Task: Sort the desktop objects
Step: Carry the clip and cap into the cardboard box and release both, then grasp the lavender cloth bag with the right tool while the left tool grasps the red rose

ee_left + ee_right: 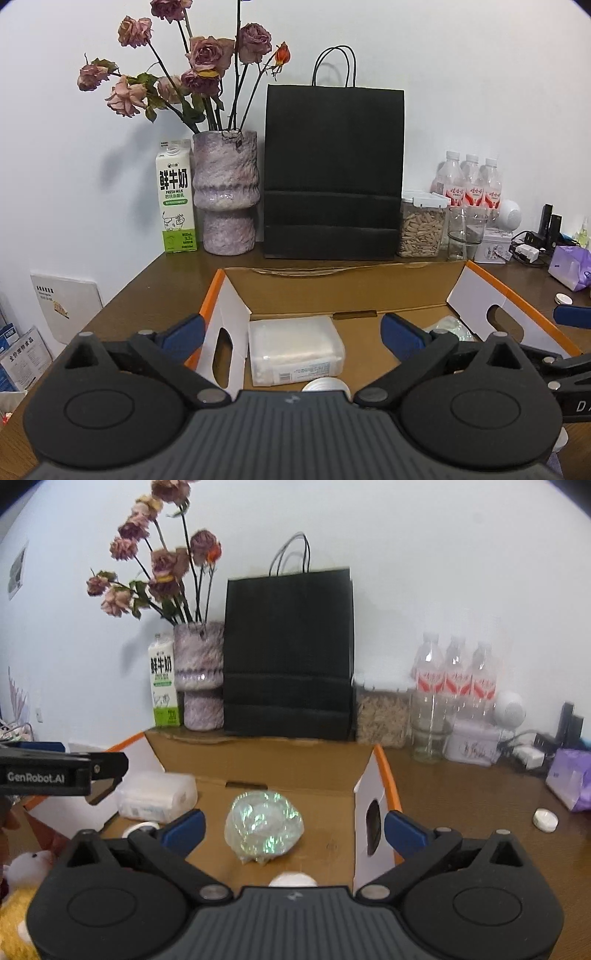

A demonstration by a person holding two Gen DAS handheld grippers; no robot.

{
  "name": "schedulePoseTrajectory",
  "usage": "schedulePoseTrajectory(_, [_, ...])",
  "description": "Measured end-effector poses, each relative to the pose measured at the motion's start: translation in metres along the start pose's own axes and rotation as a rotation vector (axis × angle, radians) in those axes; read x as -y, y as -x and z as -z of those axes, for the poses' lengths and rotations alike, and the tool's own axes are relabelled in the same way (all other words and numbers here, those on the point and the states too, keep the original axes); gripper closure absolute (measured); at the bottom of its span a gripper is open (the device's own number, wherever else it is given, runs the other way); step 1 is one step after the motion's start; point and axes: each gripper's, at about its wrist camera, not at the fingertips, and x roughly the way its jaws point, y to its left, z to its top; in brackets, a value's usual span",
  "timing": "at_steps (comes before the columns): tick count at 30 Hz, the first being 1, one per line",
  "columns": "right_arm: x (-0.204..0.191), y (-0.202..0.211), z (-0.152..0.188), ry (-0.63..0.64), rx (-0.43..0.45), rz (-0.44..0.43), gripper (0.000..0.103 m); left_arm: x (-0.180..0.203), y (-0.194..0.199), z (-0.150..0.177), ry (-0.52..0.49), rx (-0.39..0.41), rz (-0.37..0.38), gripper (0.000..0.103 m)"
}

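Sorting is sitting partway done: some things are lying in the box, others are still waiting on the desk.

Both grippers are hovering at the near edge of the open cardboard box [343, 295], each spread wide with nothing between the pads; the left gripper [291, 334] is facing the clear plastic pack [295, 349] lying at the box's left side, and the right gripper [293, 829] is facing the iridescent crumpled wrap [264, 827] resting near the middle of the box floor, apart from its pads. A round white lid-like object [325, 384] is also showing inside at the near edge, partly hidden. Outside the box, a small white cap [545, 819] is lying on the brown desk [461, 794] to the right, and a purple packet [570, 784] is sitting farther right, so these are probably still waiting to be put away.
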Motion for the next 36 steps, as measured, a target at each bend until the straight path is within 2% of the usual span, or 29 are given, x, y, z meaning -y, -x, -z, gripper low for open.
schedulePoseTrajectory(13, [0.0, 0.008, -0.004, -0.001, 0.007, 0.015, 0.0, -0.002, 0.005, -0.004, 0.016, -0.005, -0.025, 0.0])
schedulePoseTrajectory(18, [-0.004, 0.016, -0.009, 0.01, 0.034, 0.021, 0.0, -0.002, 0.015, -0.009, 0.028, 0.031, -0.027, 0.0])
schedulePoseTrajectory(24, [-0.009, 0.032, -0.016, -0.006, 0.036, 0.004, 0.0, -0.008, 0.029, -0.016, 0.045, 0.031, -0.022, 0.0])
schedulePoseTrajectory(36, [-0.022, 0.073, -0.005, 0.019, 0.001, -0.006, 0.0, -0.058, 0.076, -0.001, 0.047, 0.019, -0.108, 0.0])
